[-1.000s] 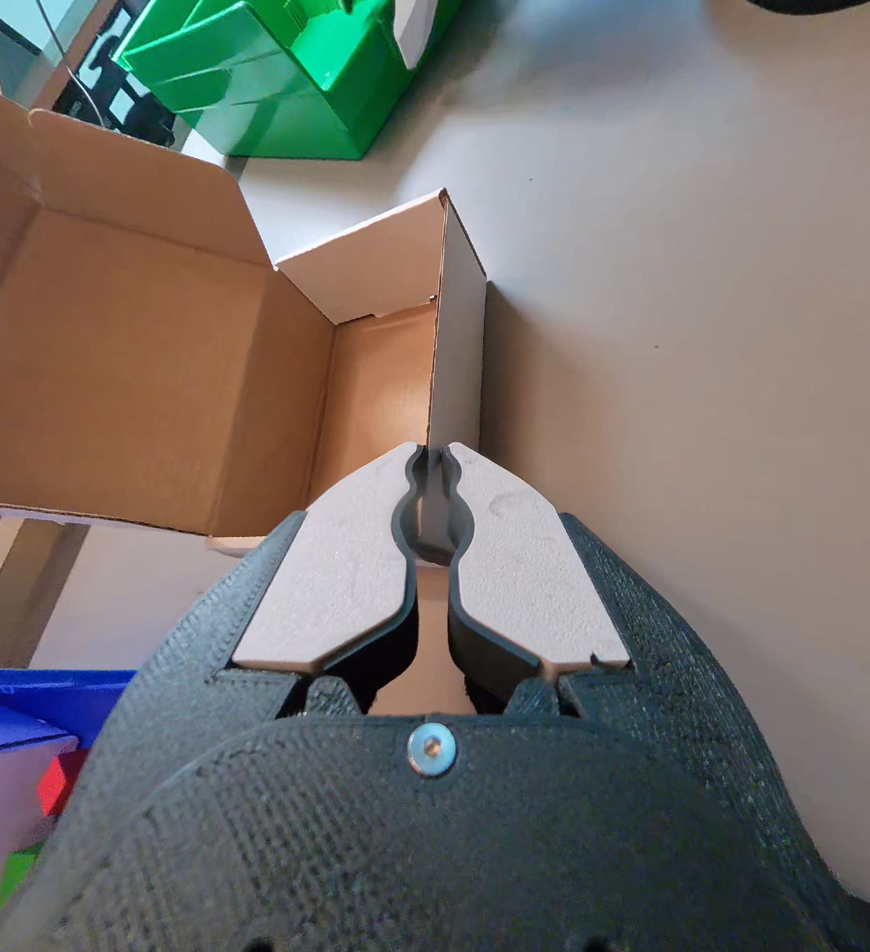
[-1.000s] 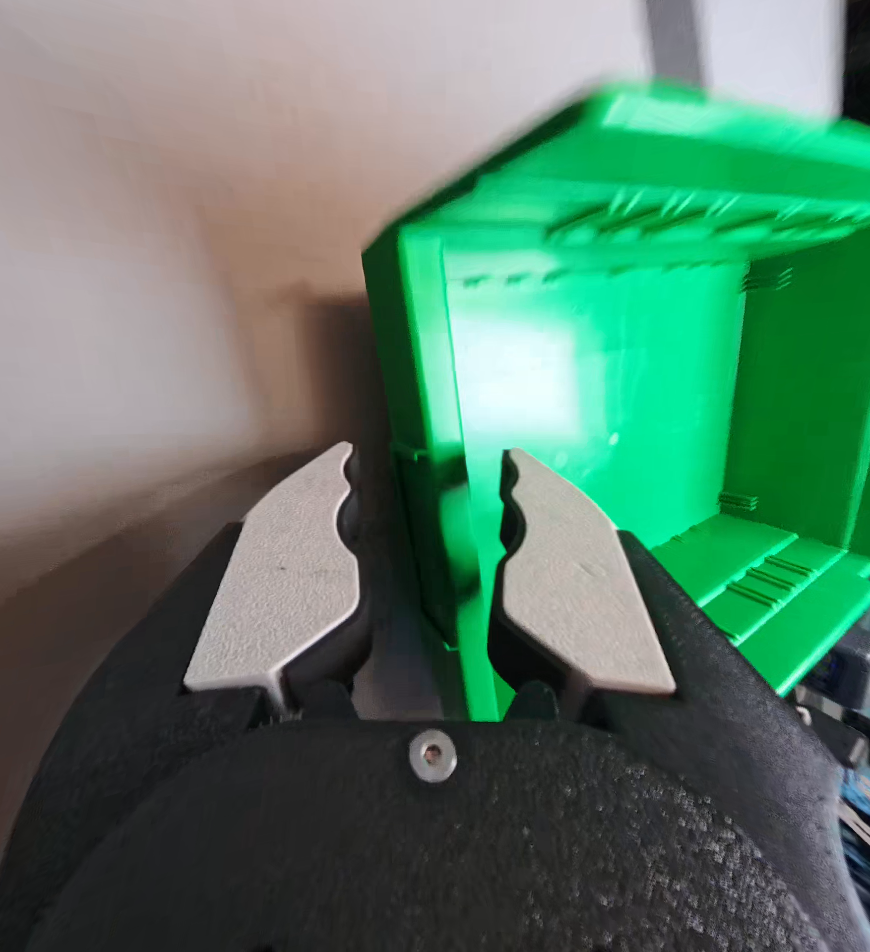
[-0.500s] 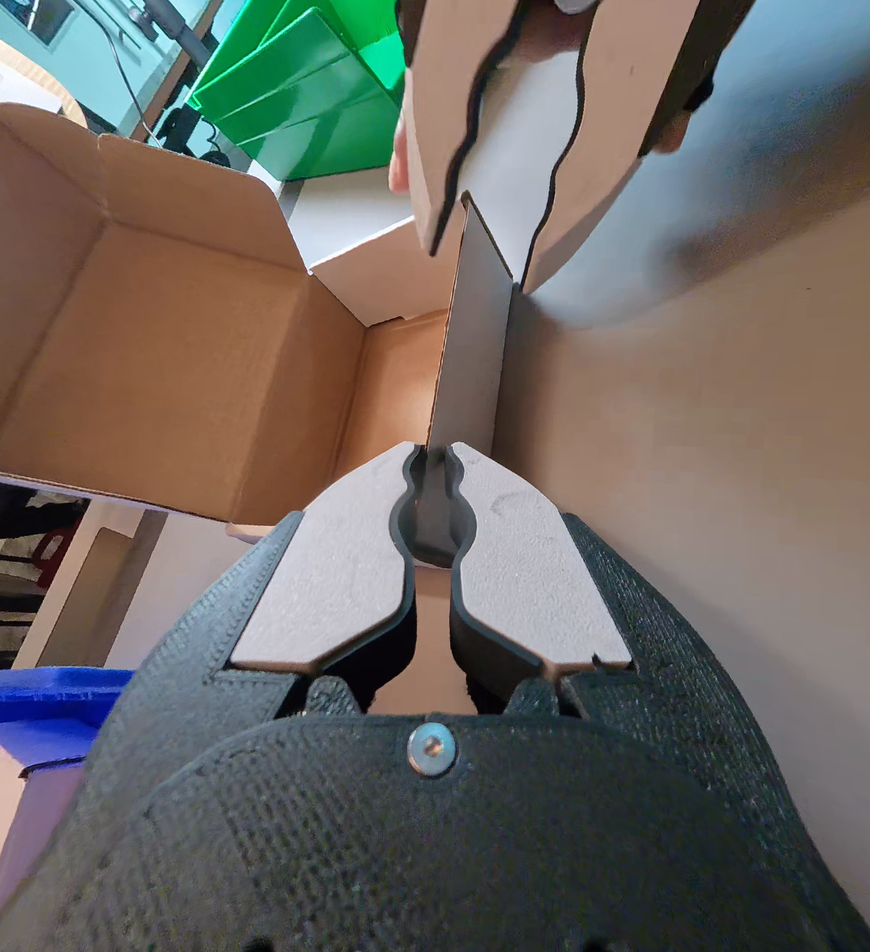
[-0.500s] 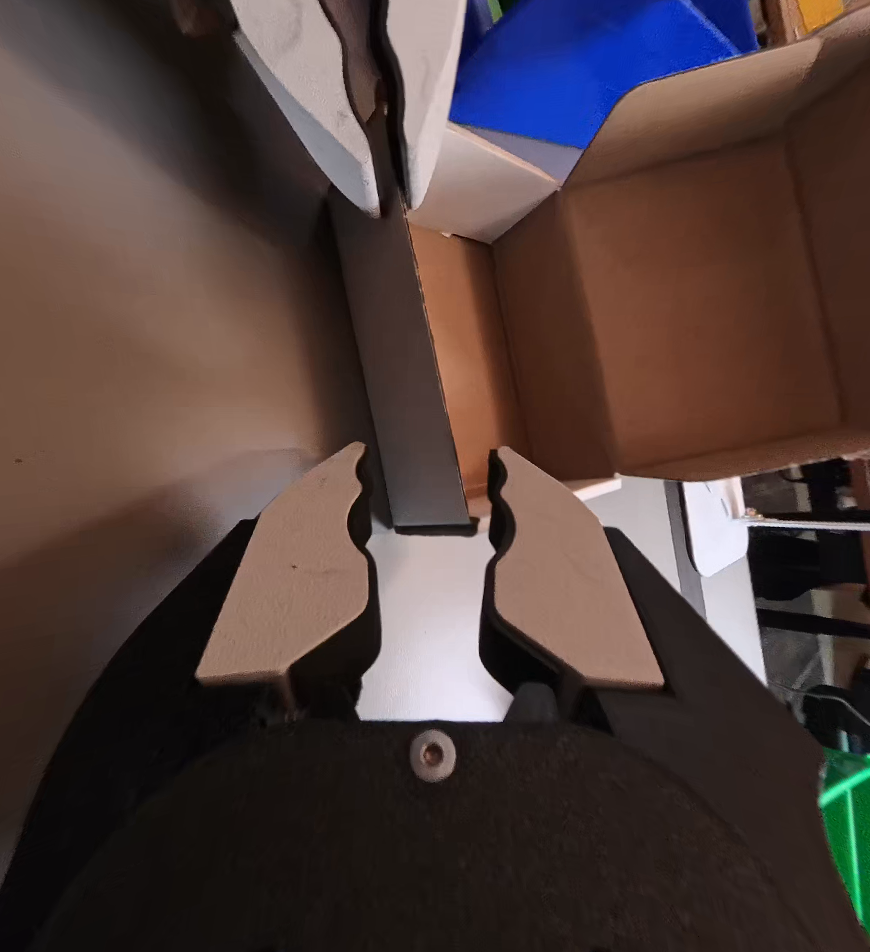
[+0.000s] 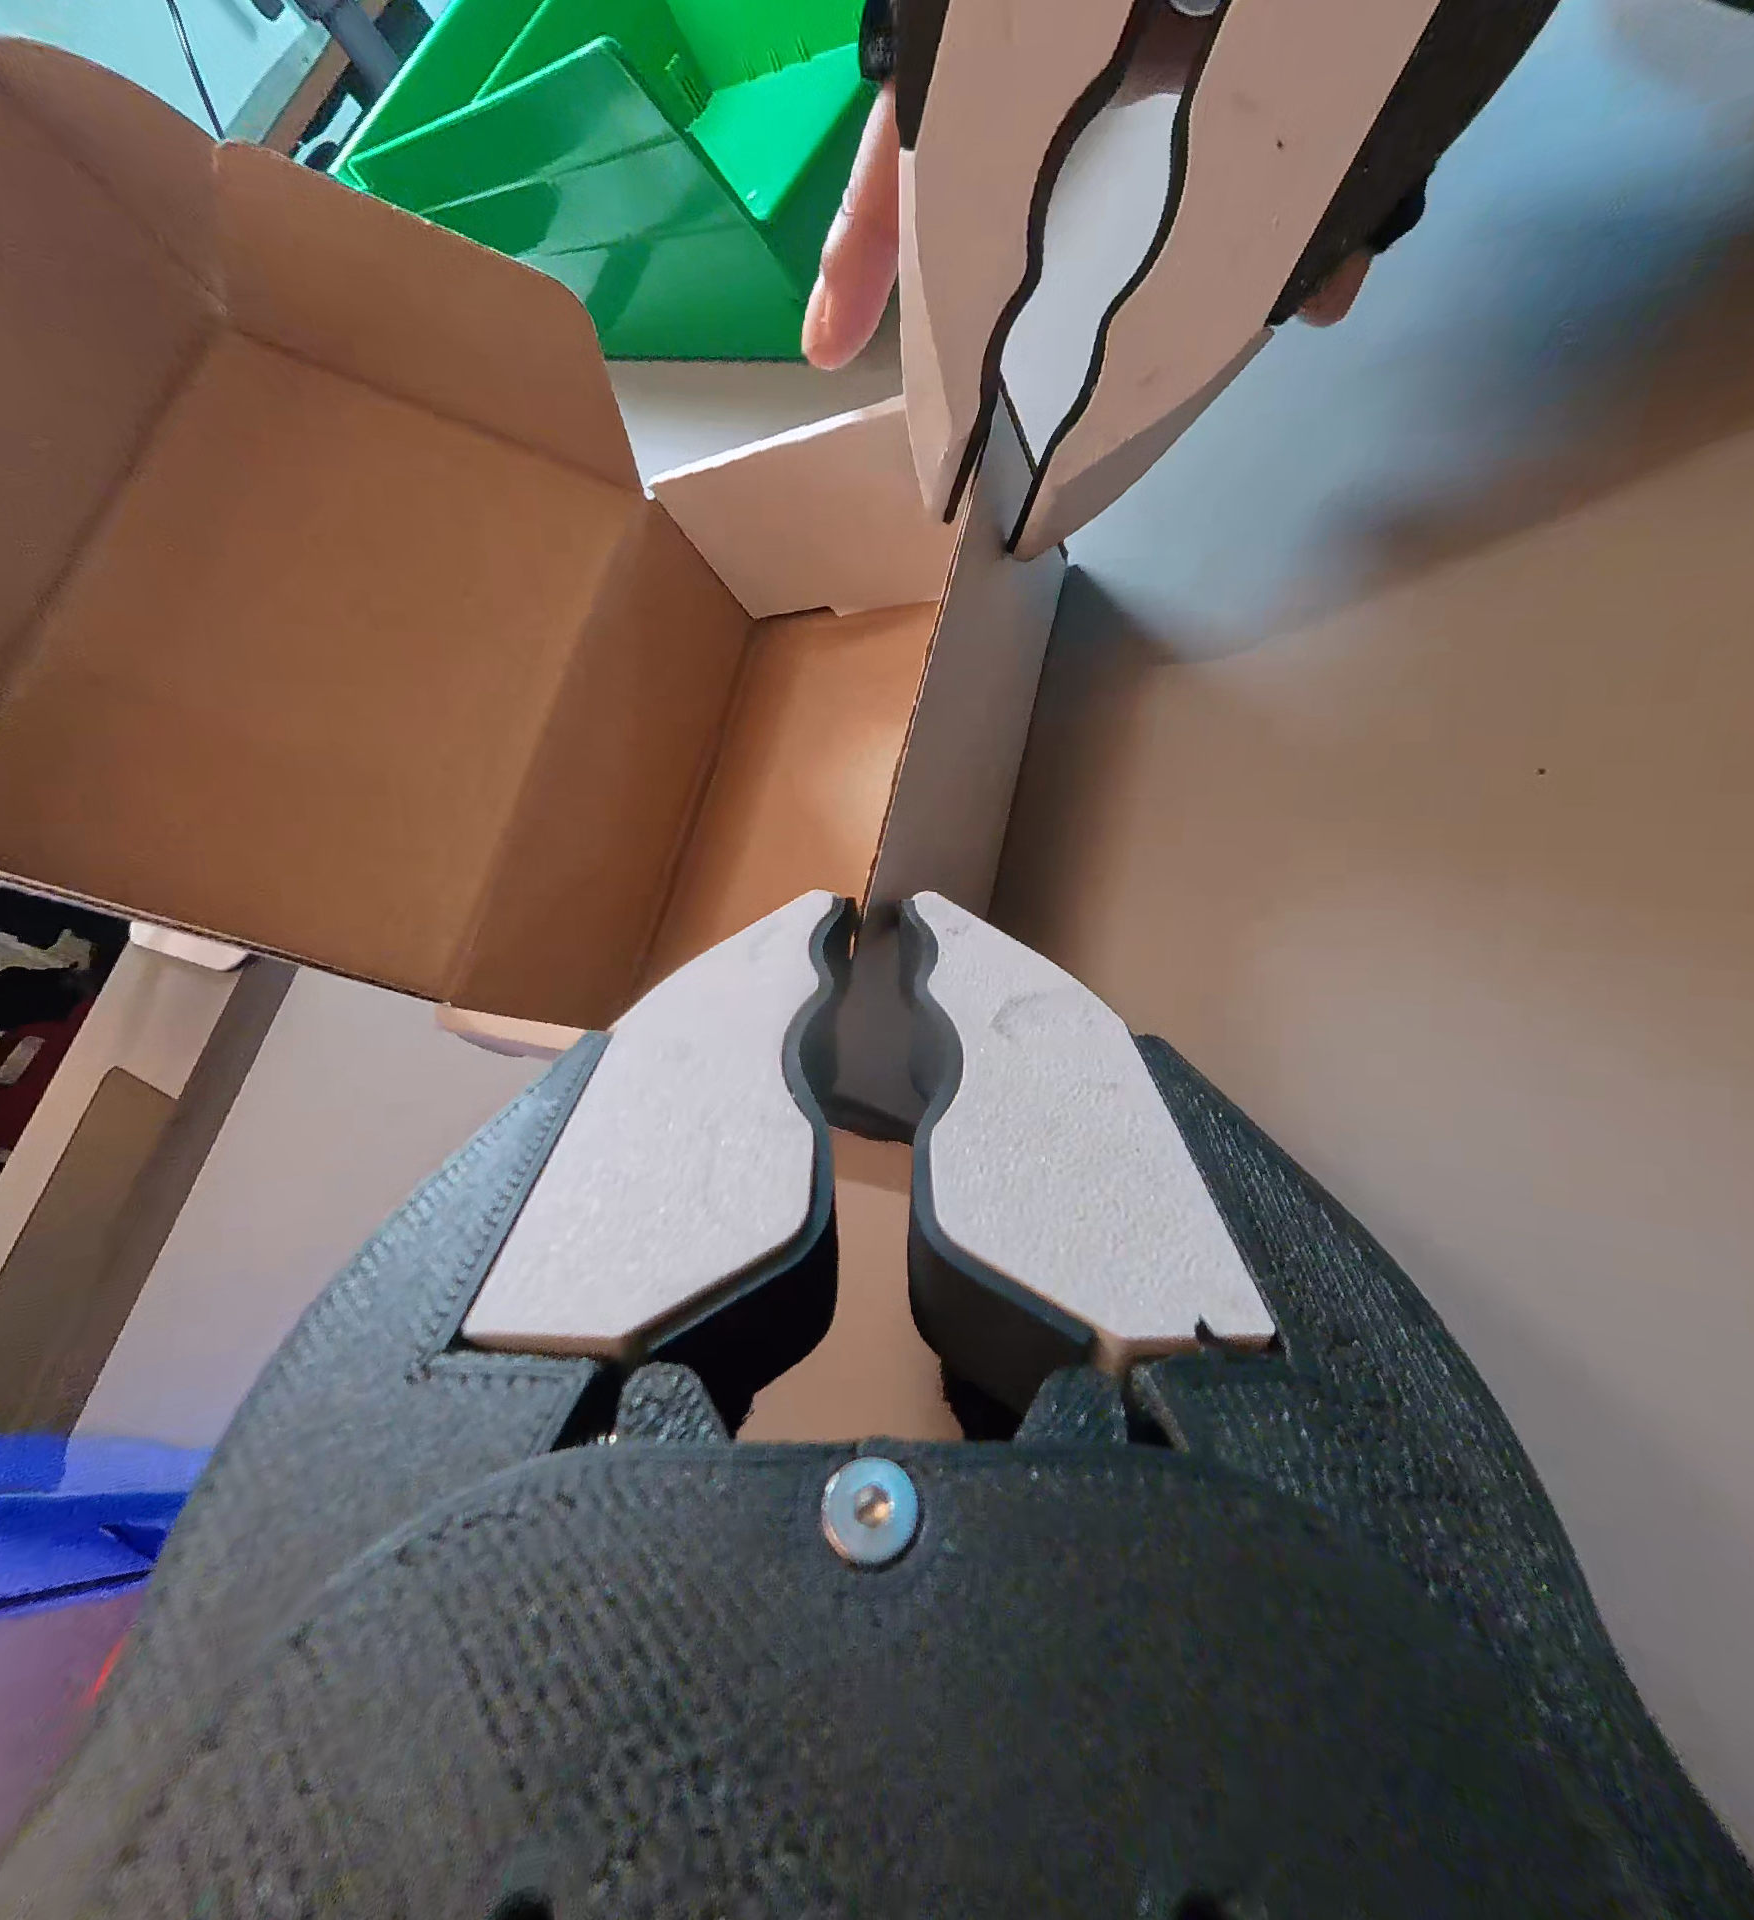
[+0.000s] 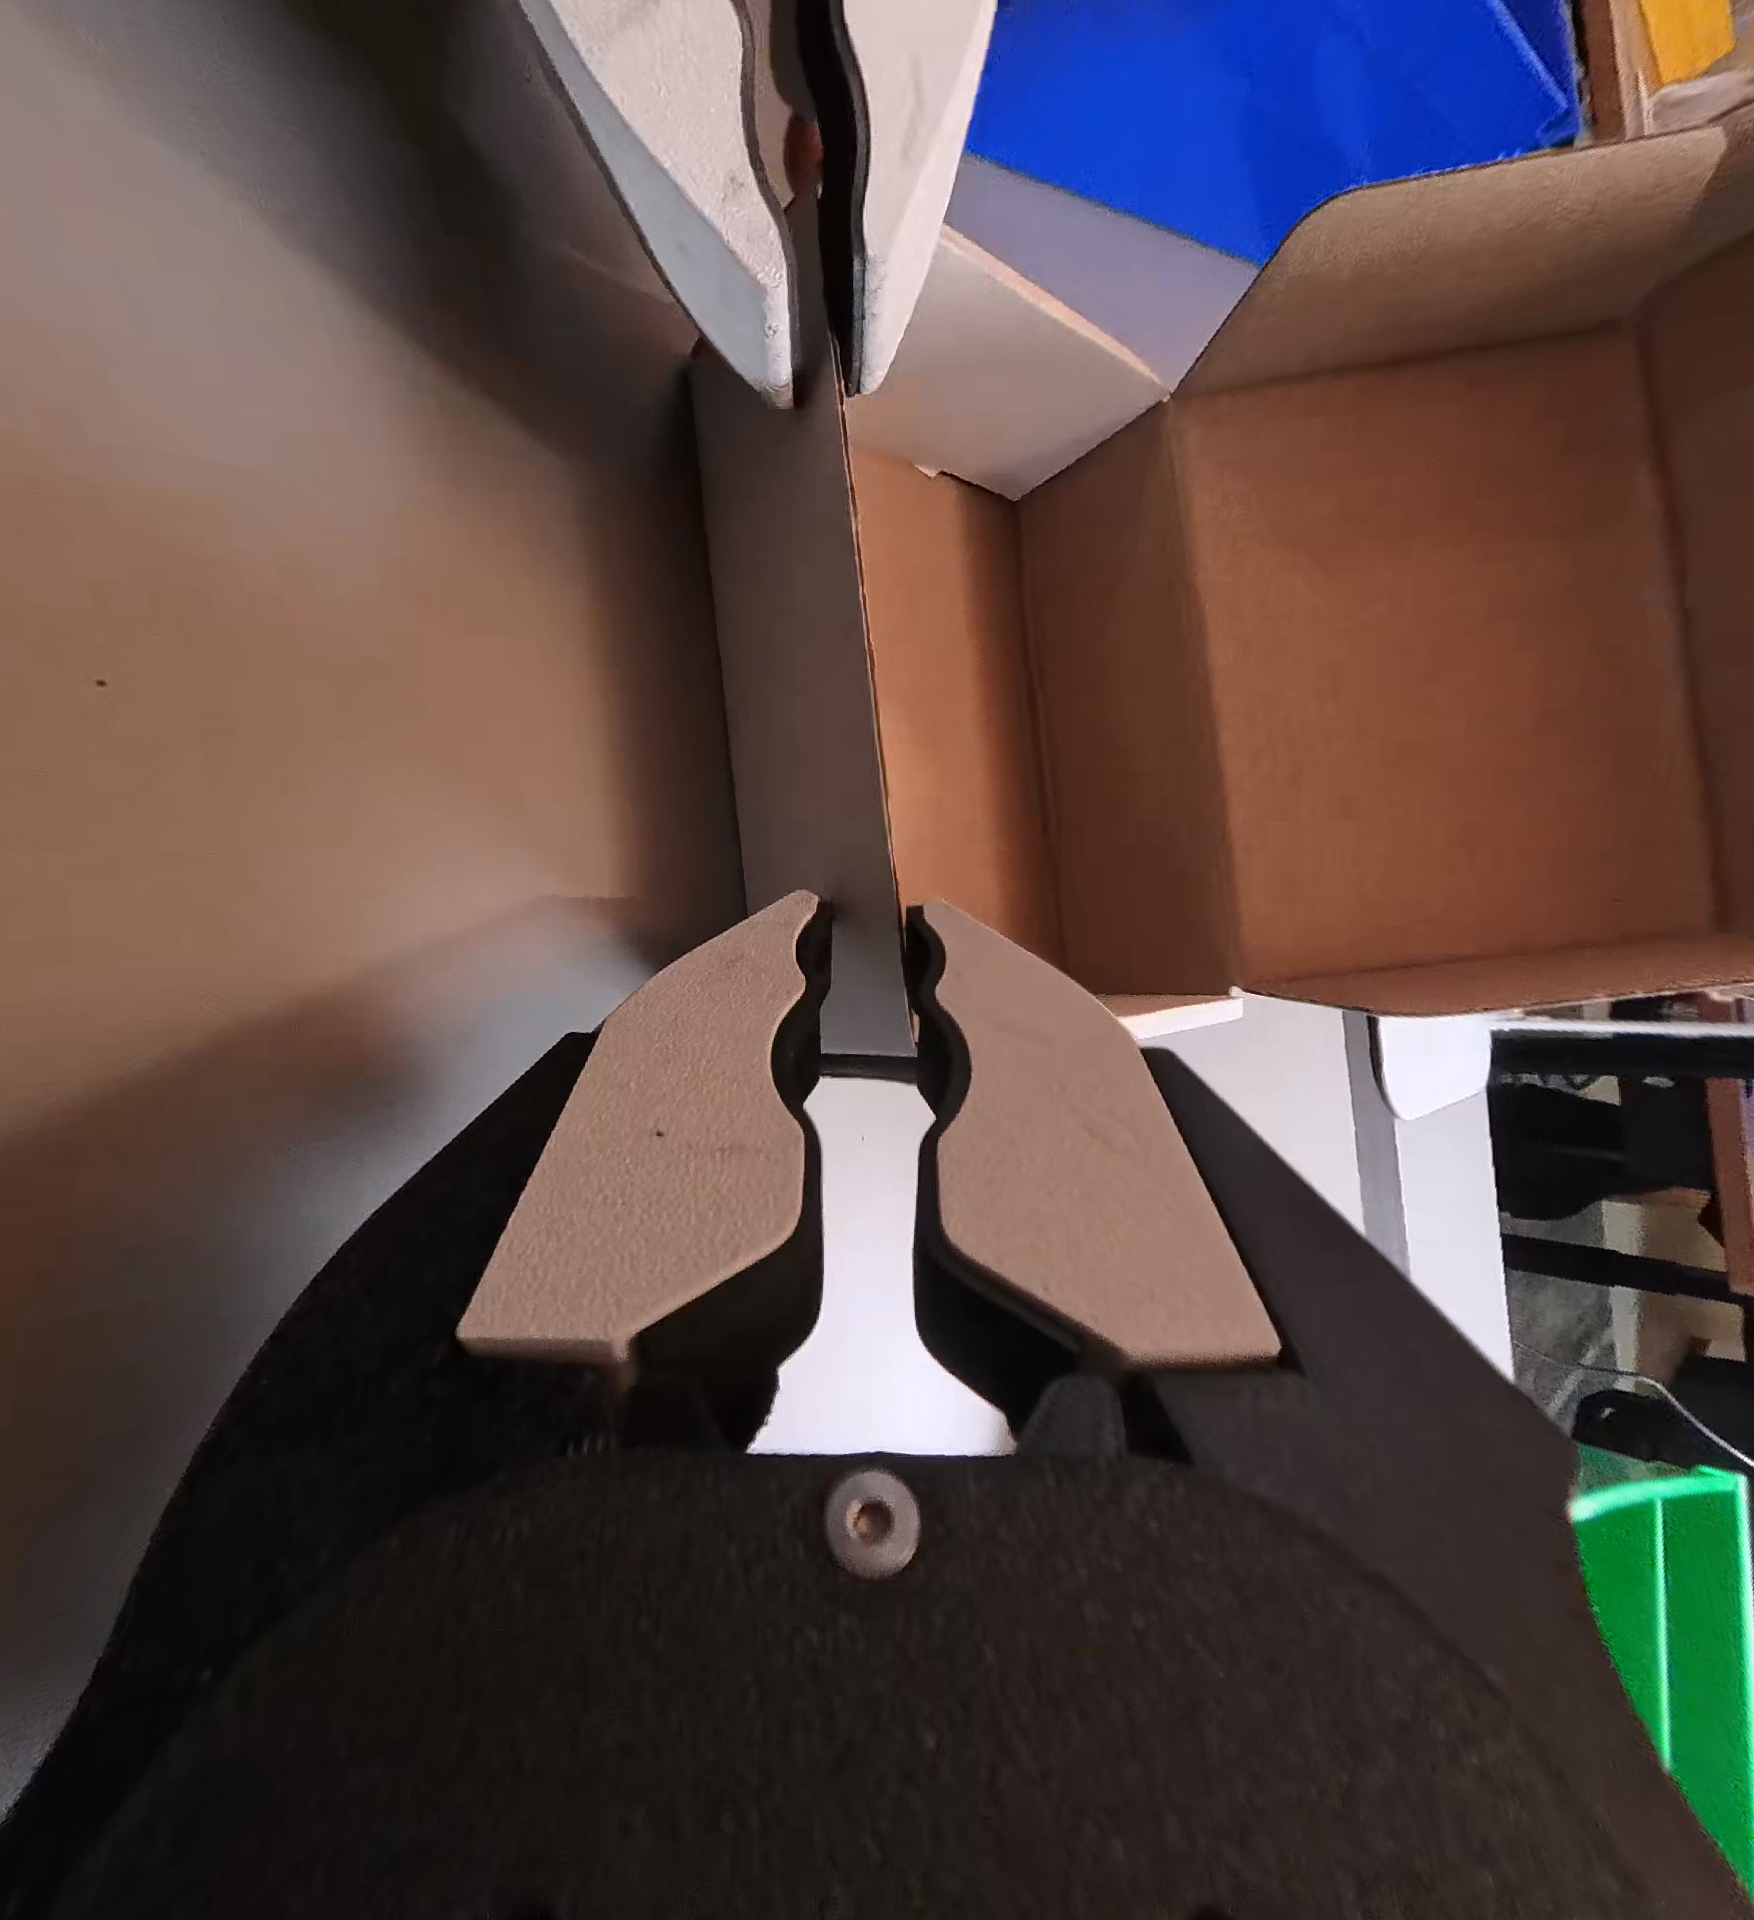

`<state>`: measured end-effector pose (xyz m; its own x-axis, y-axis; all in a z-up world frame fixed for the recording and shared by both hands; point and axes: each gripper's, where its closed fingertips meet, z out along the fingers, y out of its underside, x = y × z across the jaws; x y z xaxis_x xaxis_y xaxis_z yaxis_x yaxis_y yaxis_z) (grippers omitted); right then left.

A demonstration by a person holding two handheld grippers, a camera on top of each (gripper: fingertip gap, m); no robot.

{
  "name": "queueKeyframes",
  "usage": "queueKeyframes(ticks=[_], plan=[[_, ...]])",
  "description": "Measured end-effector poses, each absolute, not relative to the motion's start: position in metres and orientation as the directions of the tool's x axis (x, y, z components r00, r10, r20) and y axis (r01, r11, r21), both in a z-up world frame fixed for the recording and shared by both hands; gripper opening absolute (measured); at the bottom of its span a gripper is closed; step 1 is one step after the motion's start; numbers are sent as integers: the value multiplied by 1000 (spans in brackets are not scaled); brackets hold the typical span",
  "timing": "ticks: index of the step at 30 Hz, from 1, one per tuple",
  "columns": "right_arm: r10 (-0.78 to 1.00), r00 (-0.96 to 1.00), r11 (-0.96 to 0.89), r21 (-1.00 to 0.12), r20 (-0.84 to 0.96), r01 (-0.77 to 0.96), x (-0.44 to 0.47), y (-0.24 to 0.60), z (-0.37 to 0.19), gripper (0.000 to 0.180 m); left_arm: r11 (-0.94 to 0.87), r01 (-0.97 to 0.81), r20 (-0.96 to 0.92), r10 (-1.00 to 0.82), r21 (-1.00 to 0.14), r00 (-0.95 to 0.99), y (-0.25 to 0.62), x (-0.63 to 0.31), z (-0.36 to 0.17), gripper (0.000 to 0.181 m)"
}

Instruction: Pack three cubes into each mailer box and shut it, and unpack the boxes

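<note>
An open mailer box (image 5: 333, 675), white outside and brown inside, lies on the table with its lid thrown back; it also shows in the right wrist view (image 6: 1320, 675). No cubes show inside it. Its long front flap (image 5: 966, 748) stands on edge. My left gripper (image 5: 883, 909) is shut on the near end of this flap. My right gripper (image 6: 865, 914) is shut on the opposite end of the flap (image 6: 800, 675). Each gripper shows in the other's view, the right one at the top (image 5: 992, 520) and the left one at the top (image 6: 819, 384).
A green bin (image 5: 582, 177) stands behind the box, and a blue bin (image 6: 1268, 104) at its other end. A hand (image 5: 847, 281) holds the right gripper. The beige table (image 5: 1424, 935) spreads beside the flap. Its edge lies past the box lid.
My right gripper swung away from the green bin to the far end of the flap and closed its jaws on it. My left gripper kept its hold.
</note>
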<state>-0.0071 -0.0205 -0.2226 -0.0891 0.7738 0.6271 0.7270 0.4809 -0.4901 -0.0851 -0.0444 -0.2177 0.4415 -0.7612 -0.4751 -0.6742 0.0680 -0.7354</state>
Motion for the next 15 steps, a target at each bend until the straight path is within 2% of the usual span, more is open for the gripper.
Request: queueKeyframes(ticks=[5, 8, 11, 15], plan=[[798, -50, 444, -530, 600, 722, -3, -21, -221, 12, 50, -649, -451, -760, -759, 468, -42, -87, -217, 10], [816, -27, 419, -559, 577, 715, 0, -20, -220, 12, 35, -595, -397, -775, -803, 491, -46, -86, -211, 22], [825, -12, 405, -577, 565, 709, 1, -22, -219, 11, -8, -466, -279, -791, -885, 544, -52, -91, -196, 34], [826, -7, 404, -583, 564, 705, 3, -24, -216, 8, -67, -289, -156, -714, -955, 683, -45, -131, -168, 40]])
